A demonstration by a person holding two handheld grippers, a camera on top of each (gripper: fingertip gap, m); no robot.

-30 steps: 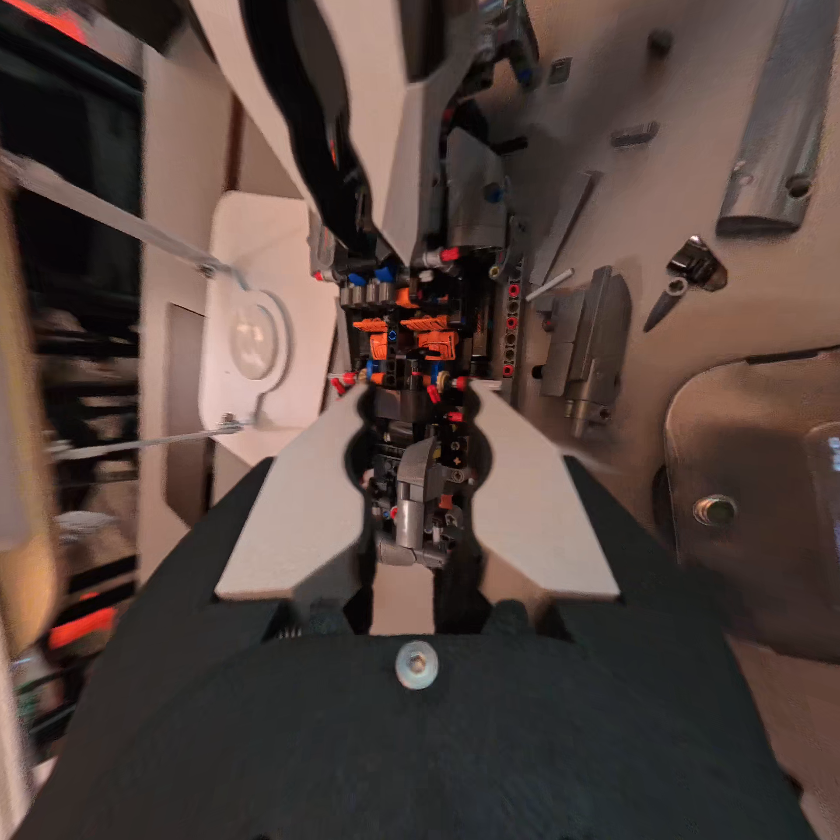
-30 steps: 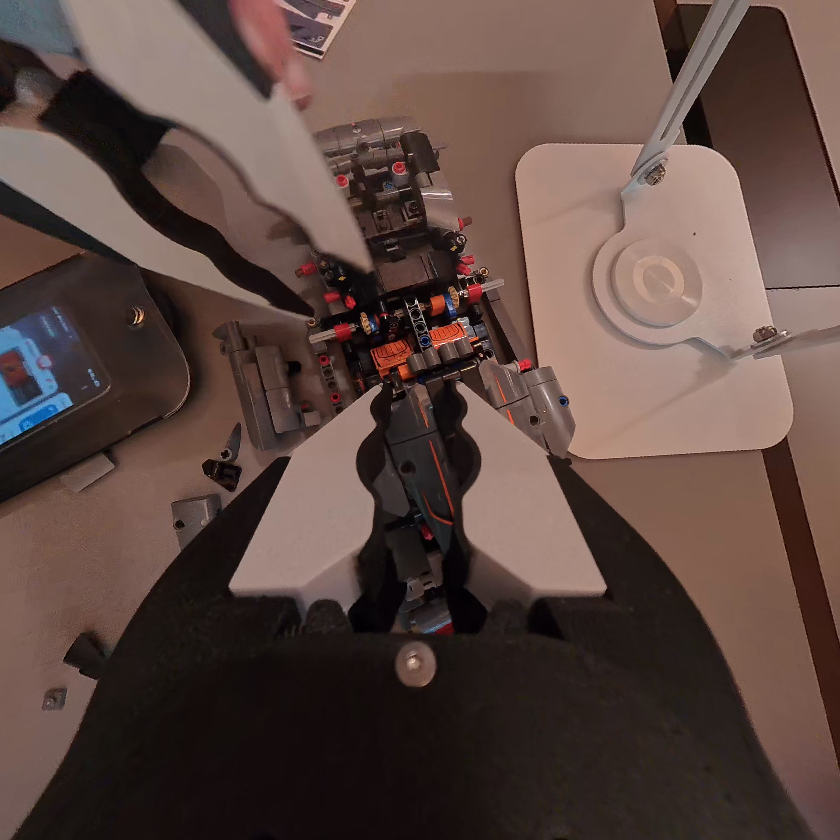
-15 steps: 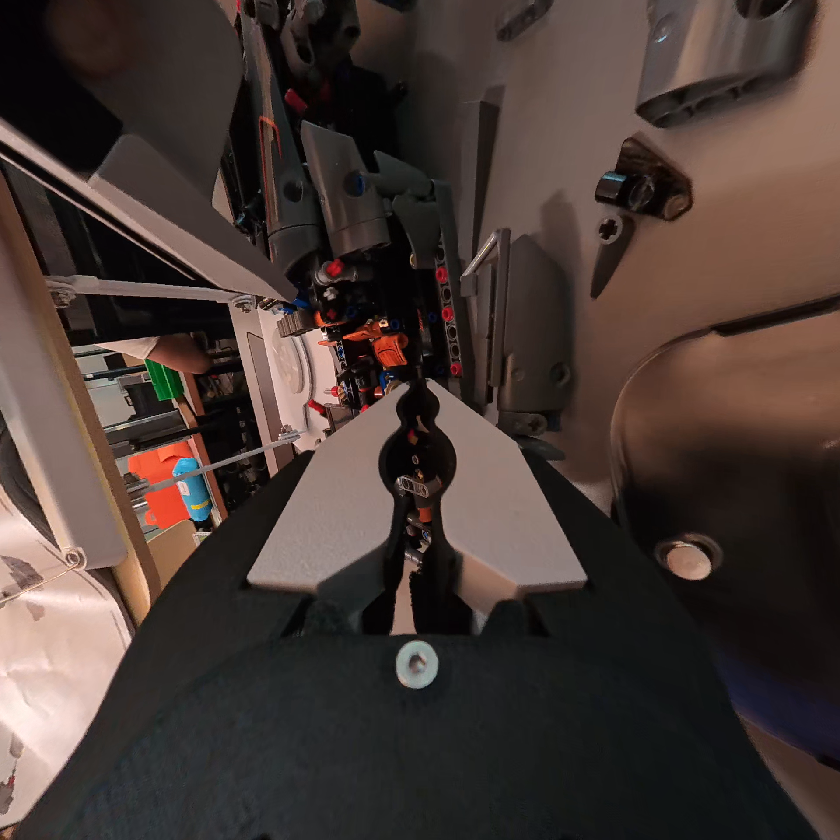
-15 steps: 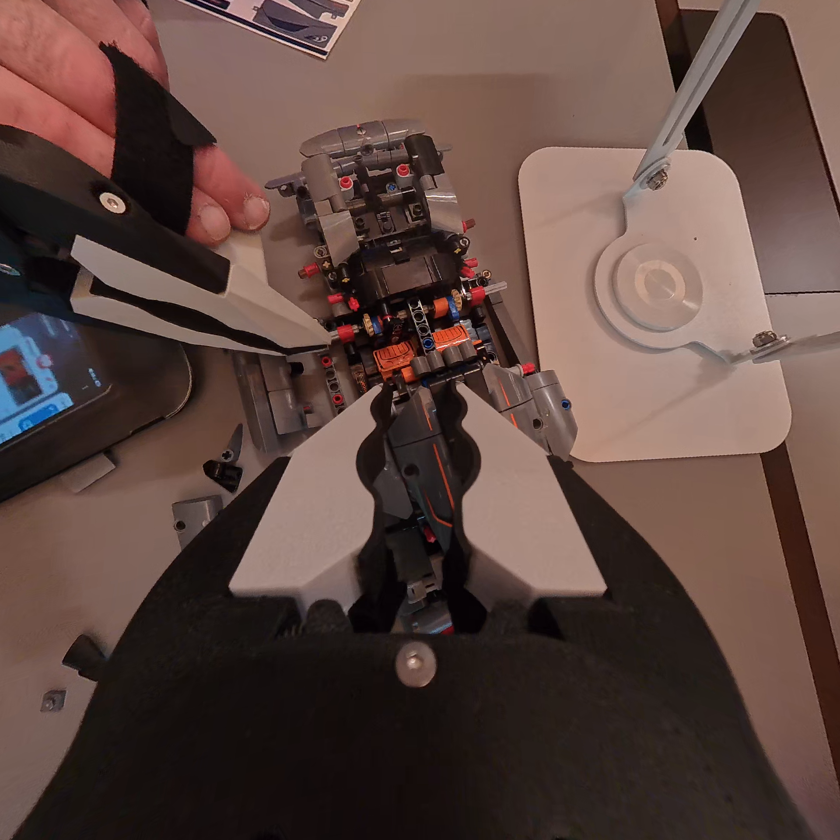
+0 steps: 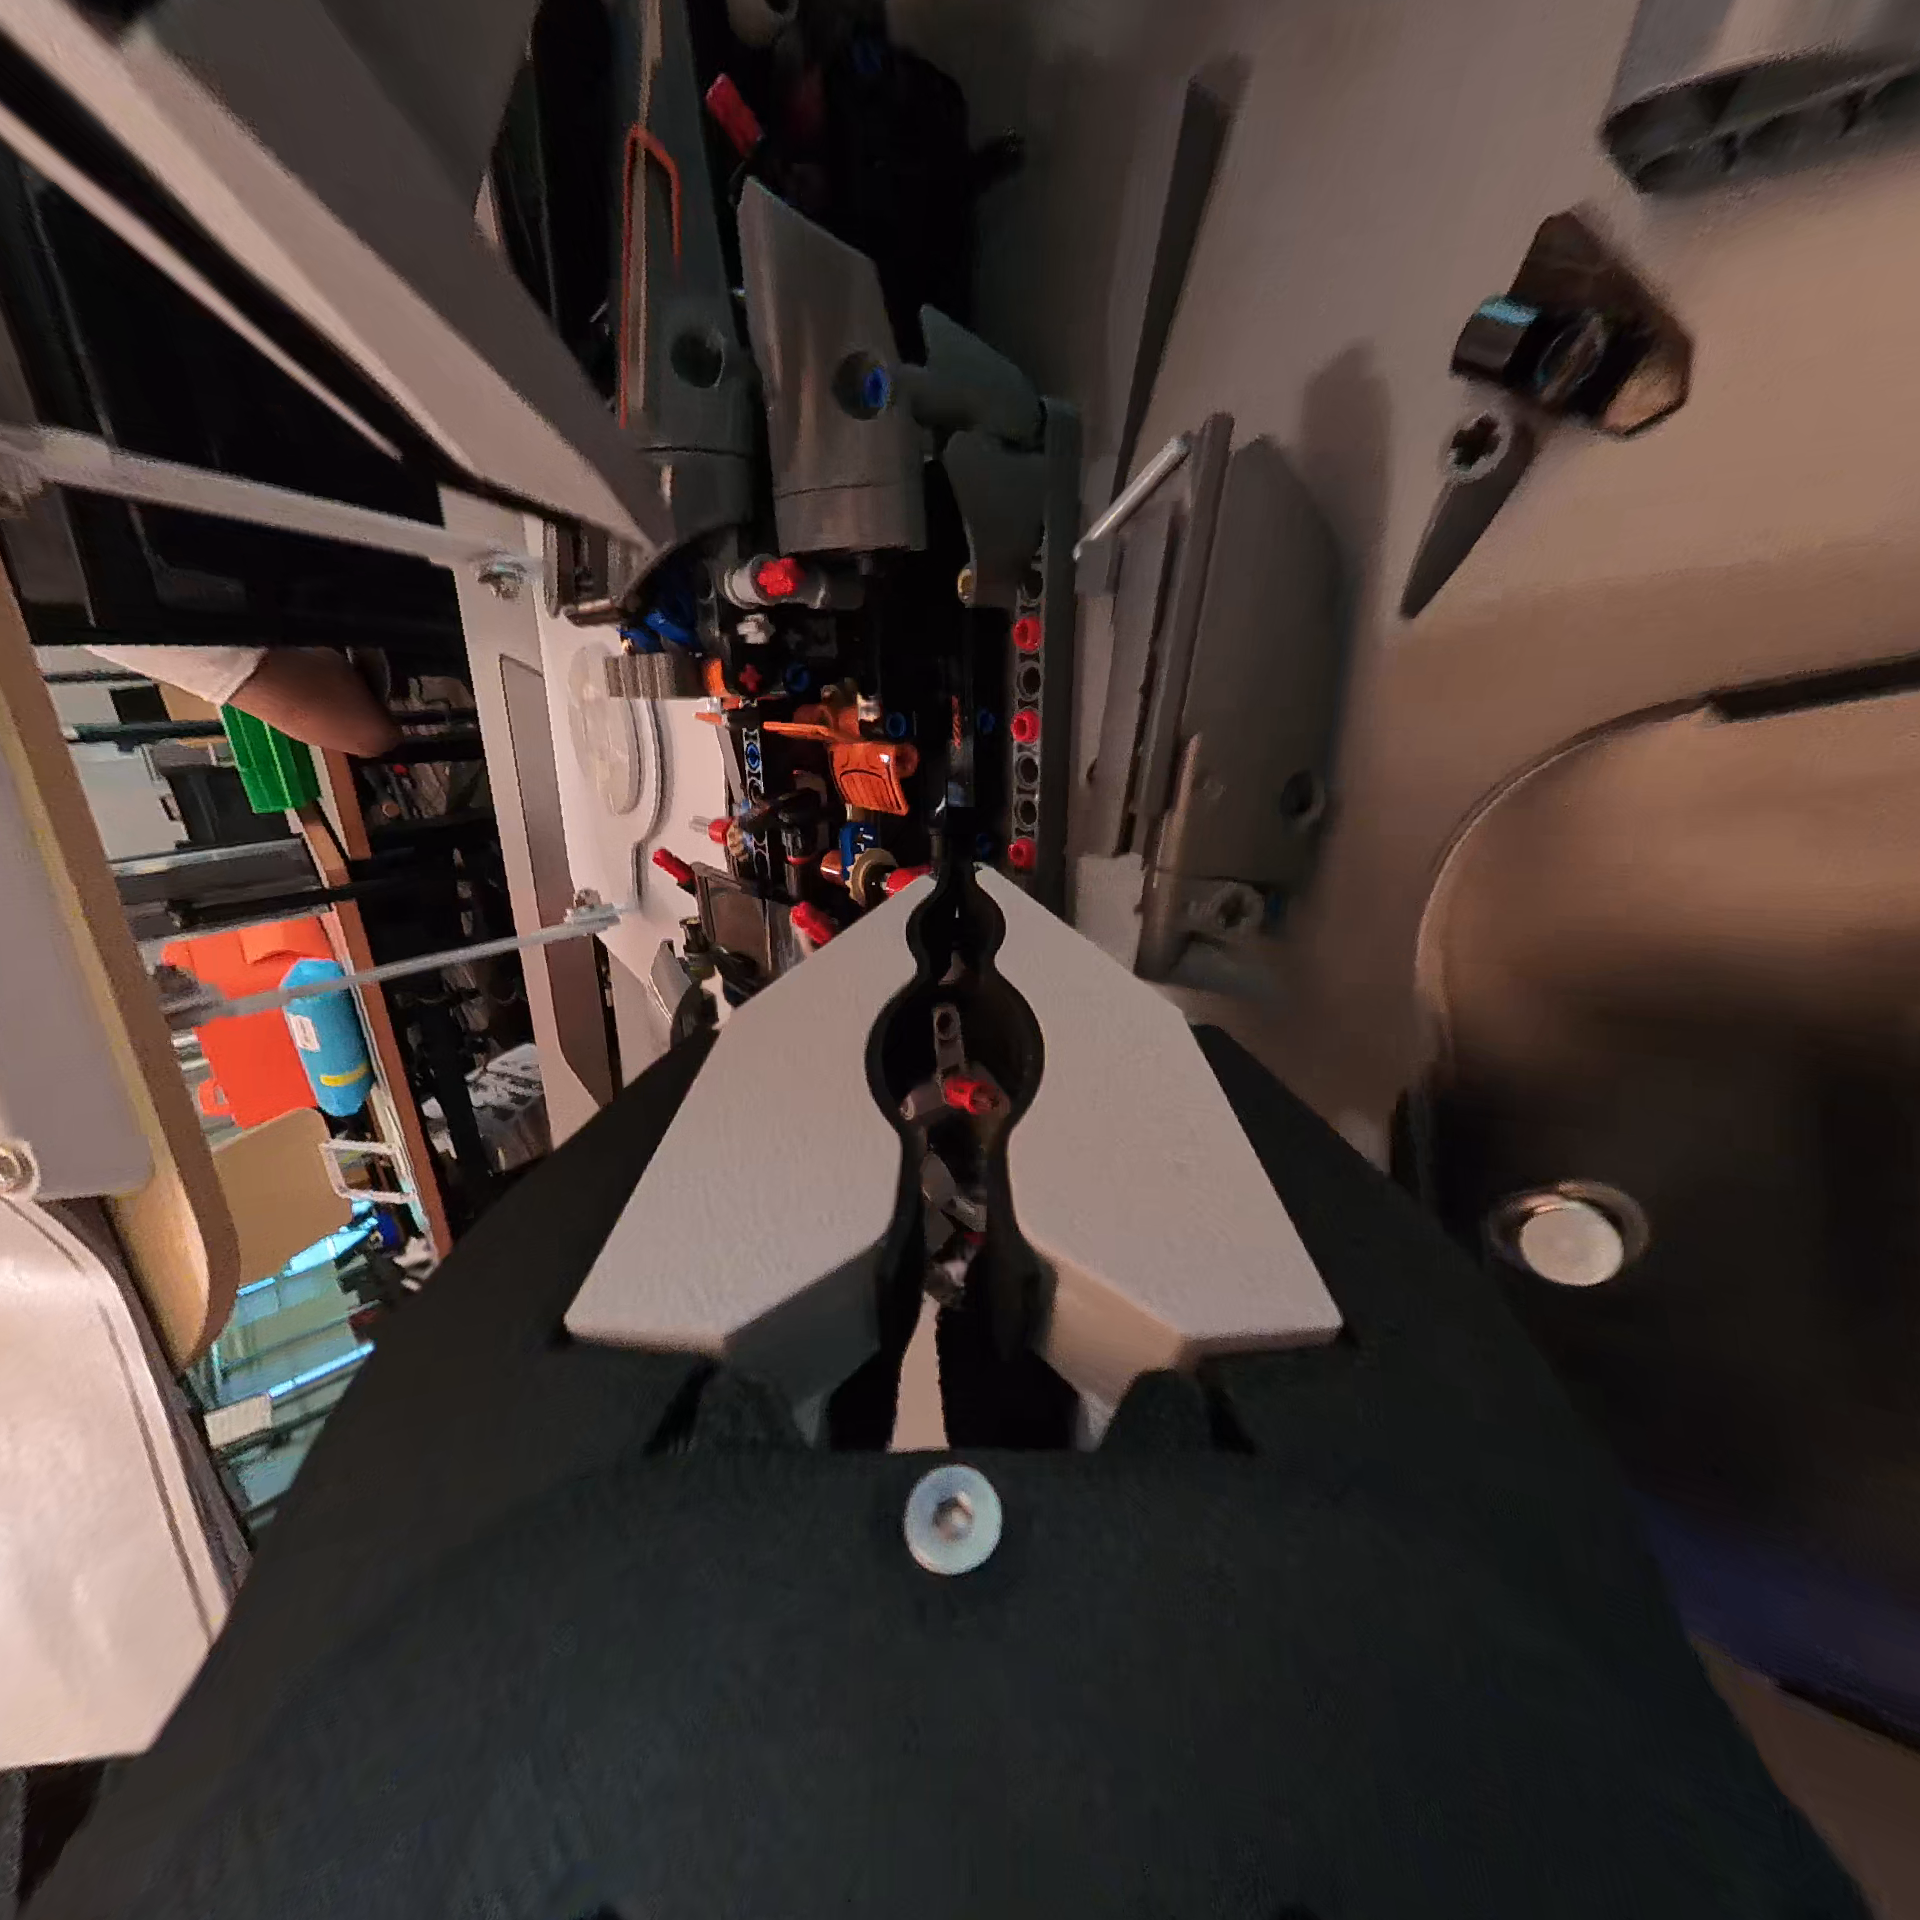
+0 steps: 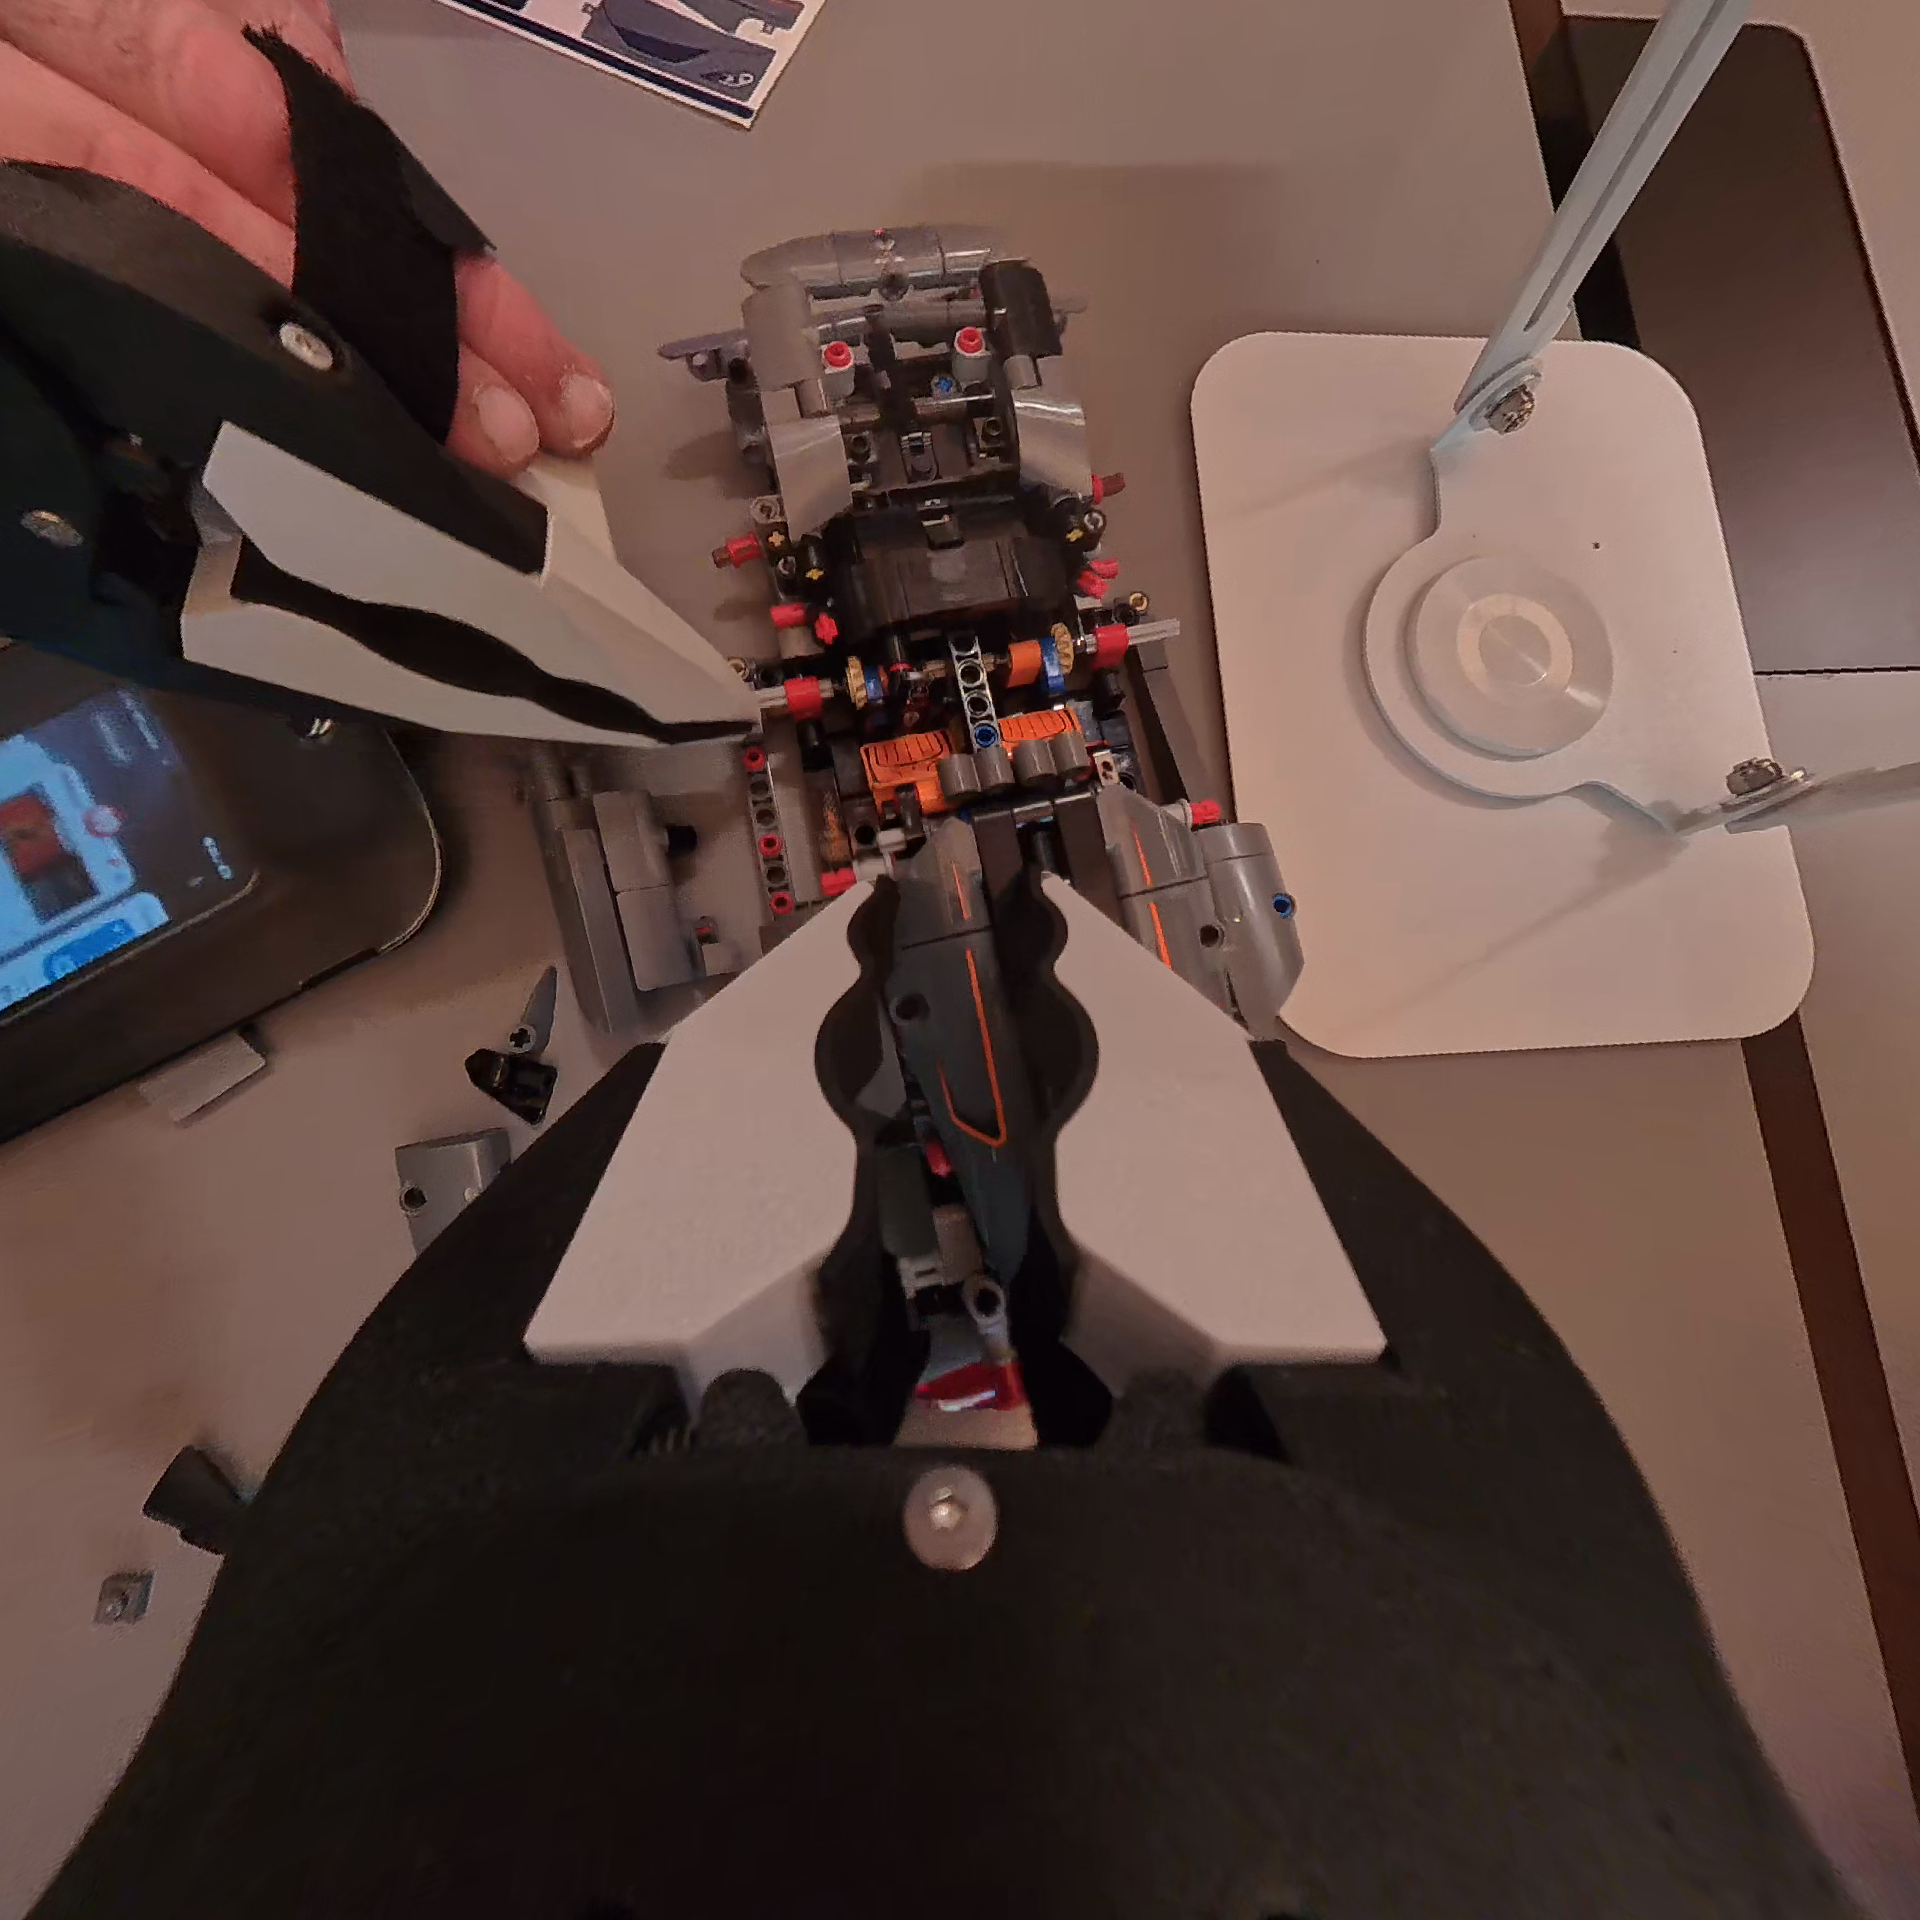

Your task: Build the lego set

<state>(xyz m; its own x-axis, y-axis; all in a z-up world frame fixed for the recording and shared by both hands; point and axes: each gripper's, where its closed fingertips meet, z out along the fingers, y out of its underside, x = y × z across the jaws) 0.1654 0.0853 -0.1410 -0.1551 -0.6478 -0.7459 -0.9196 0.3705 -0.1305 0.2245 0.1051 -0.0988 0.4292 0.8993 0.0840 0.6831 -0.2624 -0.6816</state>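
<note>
Now my right gripper (image 6: pixel 961 894) clamps the lego car (image 6: pixel 925 582), mid-table, by its dark tail; at ten o'clock, my left gripper (image 6: pixel 743 717), fingers clenched, pinches its side axle.

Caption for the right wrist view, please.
Right gripper clamps the dark rear panel of the lego car while the closed left gripper touches its side axle.

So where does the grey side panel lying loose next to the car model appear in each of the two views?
Left wrist view: the grey side panel lies right of centre, just right of the car model.
Right wrist view: the panel lies left of centre, against the model's left side.
Shared landmark: the small black pointed piece beside the panel.
</note>
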